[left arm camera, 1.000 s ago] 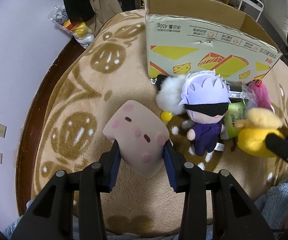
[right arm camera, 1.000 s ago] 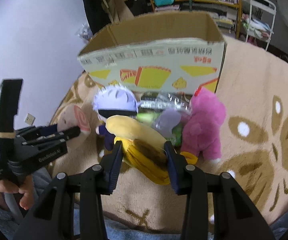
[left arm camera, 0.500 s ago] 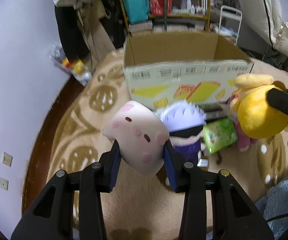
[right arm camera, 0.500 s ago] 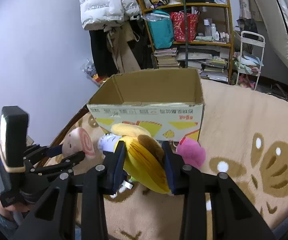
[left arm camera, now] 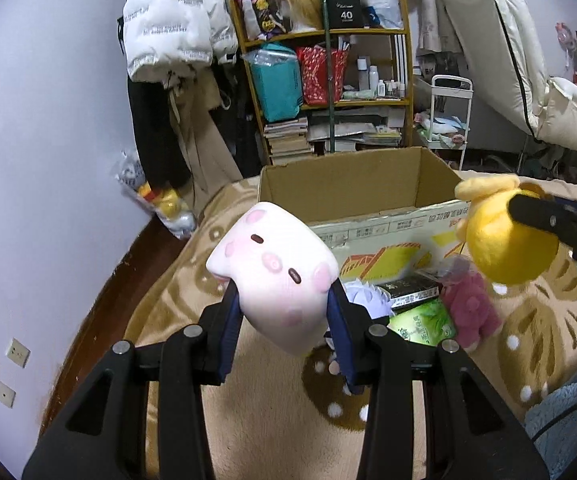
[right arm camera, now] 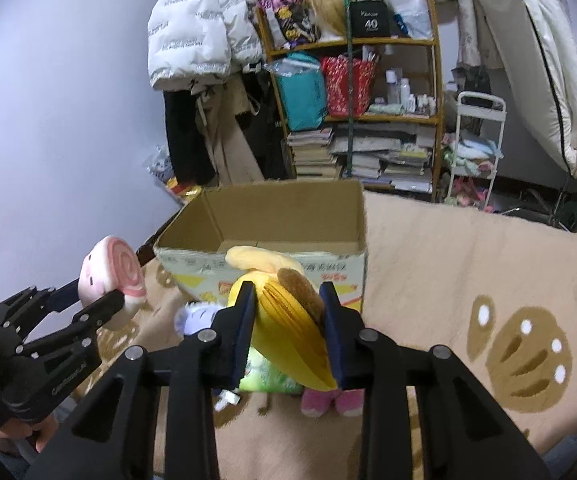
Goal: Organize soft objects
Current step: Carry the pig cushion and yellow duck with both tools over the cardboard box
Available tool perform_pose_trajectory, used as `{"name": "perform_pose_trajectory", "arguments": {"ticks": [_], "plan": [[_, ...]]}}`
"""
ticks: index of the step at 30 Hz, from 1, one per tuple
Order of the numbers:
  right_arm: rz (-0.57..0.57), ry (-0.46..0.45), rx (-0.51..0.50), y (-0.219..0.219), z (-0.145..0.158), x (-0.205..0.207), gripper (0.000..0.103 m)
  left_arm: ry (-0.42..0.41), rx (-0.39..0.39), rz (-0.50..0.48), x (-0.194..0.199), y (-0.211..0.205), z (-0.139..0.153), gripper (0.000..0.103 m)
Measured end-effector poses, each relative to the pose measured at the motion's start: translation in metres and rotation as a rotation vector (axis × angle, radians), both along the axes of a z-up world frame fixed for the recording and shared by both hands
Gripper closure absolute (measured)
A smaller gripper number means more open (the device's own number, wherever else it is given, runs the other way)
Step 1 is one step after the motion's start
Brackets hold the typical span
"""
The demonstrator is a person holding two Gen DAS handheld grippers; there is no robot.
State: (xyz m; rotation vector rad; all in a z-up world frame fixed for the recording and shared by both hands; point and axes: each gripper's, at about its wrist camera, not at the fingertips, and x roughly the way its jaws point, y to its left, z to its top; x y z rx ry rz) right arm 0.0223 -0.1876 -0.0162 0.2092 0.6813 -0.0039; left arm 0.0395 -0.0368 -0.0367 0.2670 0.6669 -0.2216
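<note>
My left gripper (left arm camera: pixel 284 308) is shut on a pale pink roll-shaped plush (left arm camera: pixel 272 272), held in the air in front of the open cardboard box (left arm camera: pixel 352 184). In the right wrist view that same pink plush (right arm camera: pixel 114 284) shows its swirl end at the left. My right gripper (right arm camera: pixel 288 312) squeezes a yellow plush (right arm camera: pixel 284 316) with a zip, its jaws still closing on it; the yellow plush (left arm camera: pixel 504 236) also hangs at the right of the left wrist view. On the blanket below lie a white-haired doll (left arm camera: pixel 364 298), a dark pink plush (left arm camera: pixel 472 308) and a green packet (left arm camera: pixel 424 322).
The box (right arm camera: pixel 272 224) stands on a beige patterned blanket (right arm camera: pixel 488 280) and looks nearly empty inside. Behind it are a wooden shelf (right arm camera: pixel 352 92) with books and bags, hanging coats (right arm camera: pixel 200 36) and a white trolley (right arm camera: pixel 476 144). A bag of toys (left arm camera: pixel 156 200) leans by the wall.
Both grippers have risen with their plushes and tilted up, so the box's open top and the room behind now show. The doll and pink plush stay on the blanket below.
</note>
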Motion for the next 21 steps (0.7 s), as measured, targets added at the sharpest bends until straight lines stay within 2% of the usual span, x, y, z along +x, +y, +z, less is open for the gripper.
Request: {"name": "perform_pose_trajectory", "arguments": {"ticks": [4, 8, 11, 21], "plan": [[-0.025, -0.033, 0.028, -0.011, 0.013, -0.001, 0.070, -0.019, -0.023, -0.008, 0.002, -0.001, 0.007, 0.064], [-0.027, -0.075, 0.003, -0.013, 0.027, 0.001, 0.070, -0.098, -0.019, -0.011, 0.005, -0.003, 0.020, 0.064], [-0.009, -0.090, -0.006, -0.012, 0.035, 0.011, 0.070, -0.122, -0.051, -0.026, 0.009, -0.002, 0.029, 0.064], [0.023, -0.142, -0.023, -0.019, 0.060, 0.038, 0.070, -0.211, -0.049, -0.085, 0.021, -0.017, 0.049, 0.064]]}}
